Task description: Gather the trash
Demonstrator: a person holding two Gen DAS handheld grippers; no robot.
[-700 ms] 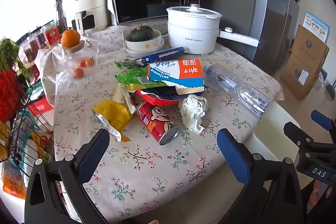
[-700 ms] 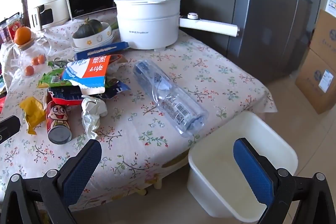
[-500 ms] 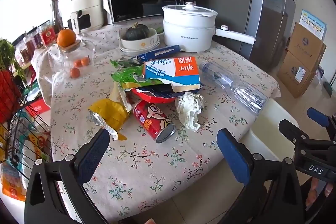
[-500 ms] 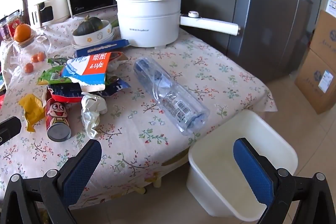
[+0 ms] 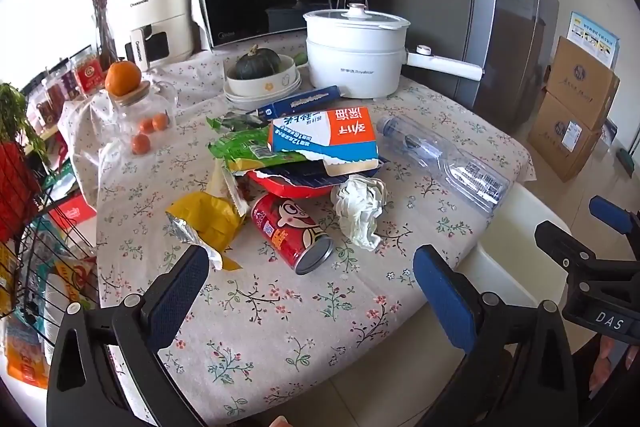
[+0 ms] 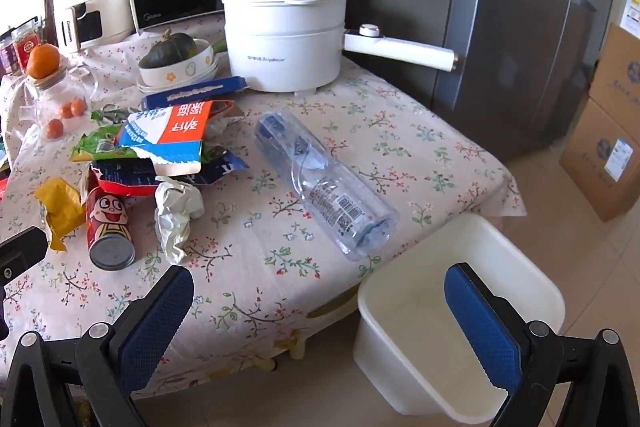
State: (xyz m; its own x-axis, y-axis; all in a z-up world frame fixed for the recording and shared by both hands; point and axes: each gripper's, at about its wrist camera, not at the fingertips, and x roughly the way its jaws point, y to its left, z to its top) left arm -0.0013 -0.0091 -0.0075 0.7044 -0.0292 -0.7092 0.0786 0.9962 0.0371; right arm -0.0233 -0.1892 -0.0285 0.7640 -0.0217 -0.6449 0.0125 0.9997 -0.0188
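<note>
Both the left gripper (image 5: 310,281) and right gripper (image 6: 320,303) have drawn slightly nearer the bench (image 5: 280,323), fingers wide apart and holding nothing, so the trash pile (image 5: 312,163) lies untouched and the white bin (image 6: 516,275) empty.

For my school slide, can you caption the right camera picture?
Open right gripper hovers above a floral table edge, near a clear plastic bottle and empty white bin.
</note>
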